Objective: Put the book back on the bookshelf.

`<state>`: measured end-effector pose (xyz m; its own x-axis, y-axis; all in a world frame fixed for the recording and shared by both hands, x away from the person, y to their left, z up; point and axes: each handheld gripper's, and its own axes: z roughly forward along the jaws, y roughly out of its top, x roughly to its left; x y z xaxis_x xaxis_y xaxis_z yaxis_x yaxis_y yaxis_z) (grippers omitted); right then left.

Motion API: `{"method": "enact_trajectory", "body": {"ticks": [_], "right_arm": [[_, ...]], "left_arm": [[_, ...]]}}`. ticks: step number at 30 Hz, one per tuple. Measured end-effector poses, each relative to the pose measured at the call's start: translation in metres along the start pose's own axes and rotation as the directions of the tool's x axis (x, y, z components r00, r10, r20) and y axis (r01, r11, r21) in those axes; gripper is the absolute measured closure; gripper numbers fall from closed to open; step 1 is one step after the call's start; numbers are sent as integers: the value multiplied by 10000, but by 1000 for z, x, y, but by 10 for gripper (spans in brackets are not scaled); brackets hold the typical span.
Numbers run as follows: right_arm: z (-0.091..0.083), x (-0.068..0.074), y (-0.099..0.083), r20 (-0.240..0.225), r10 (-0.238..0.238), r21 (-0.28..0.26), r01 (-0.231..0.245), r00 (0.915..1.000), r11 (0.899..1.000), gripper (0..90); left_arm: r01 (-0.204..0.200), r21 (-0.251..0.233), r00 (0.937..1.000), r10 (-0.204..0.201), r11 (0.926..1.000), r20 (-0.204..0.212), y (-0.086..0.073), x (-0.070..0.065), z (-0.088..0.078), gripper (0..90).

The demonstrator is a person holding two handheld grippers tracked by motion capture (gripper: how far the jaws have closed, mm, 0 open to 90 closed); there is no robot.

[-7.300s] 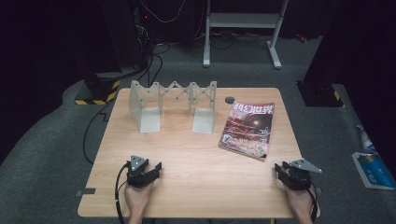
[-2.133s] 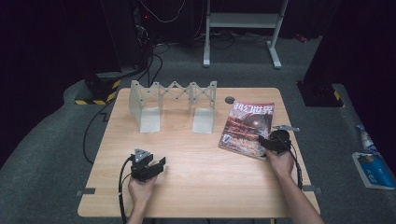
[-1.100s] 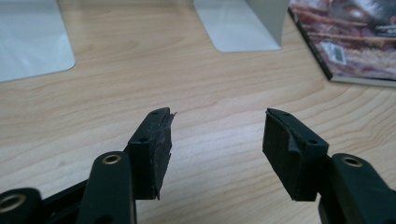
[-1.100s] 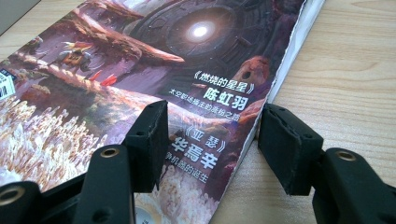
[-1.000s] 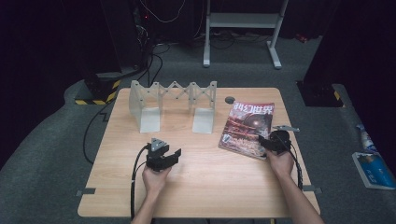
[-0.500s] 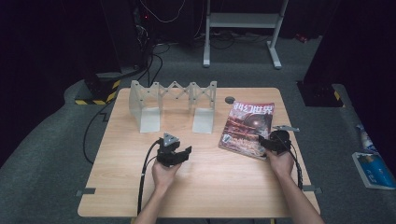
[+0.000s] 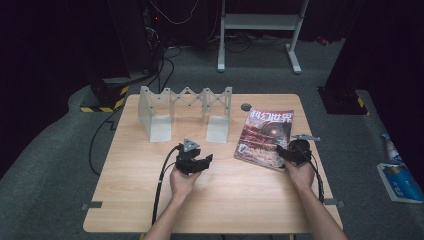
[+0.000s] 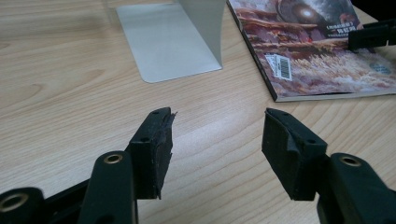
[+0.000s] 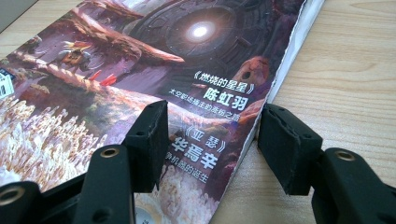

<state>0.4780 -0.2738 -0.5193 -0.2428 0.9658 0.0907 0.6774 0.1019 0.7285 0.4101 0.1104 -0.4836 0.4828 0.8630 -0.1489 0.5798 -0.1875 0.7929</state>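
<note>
**Both jaws open, right pair straddling the magazine's edge**

Jaws on your right gripper [image 9: 212, 140] stand apart with nothing pinched: one sits over the cover, the other over bare wood, and the page edge runs between them. Your left gripper [image 8: 217, 149] is open too, with only wood grain between its jaws.

Largest first: the light wooden table [image 7: 150, 200] carries everything. Along its far side stands the grey metal expanding book rack [image 7: 185, 107], upright, with flat foot plates reaching toward you. To its right lies the glossy magazine with a red-brown science-fiction cover [image 7: 262, 132], flat and slightly skewed, its near right corner under your right gripper. Behind the magazine sits a small dark round disc [image 7: 245, 106].
</note>
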Motion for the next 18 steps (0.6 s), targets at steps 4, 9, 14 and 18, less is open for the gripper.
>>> {"method": "enact_trajectory", "body": {"ticks": [4,9,14,18], "right_arm": [[0,0,0,20,-6,2,6,10000,10000,435],[0,0,0,25,-44,-12,44,10000,10000,435],[0,1,0,49,-64,-1,64,10000,10000,436],[0,1,0,48,-62,-3,62,10000,10000,436]], "left_arm": [[-231,147,9997,232,9996,-121,5,-3,8,431],[-224,264,9997,227,9994,-111,10,-5,17,432],[-256,217,9996,254,9994,97,17,-12,29,434],[-196,271,9997,193,9994,122,17,-15,36,435]]}}
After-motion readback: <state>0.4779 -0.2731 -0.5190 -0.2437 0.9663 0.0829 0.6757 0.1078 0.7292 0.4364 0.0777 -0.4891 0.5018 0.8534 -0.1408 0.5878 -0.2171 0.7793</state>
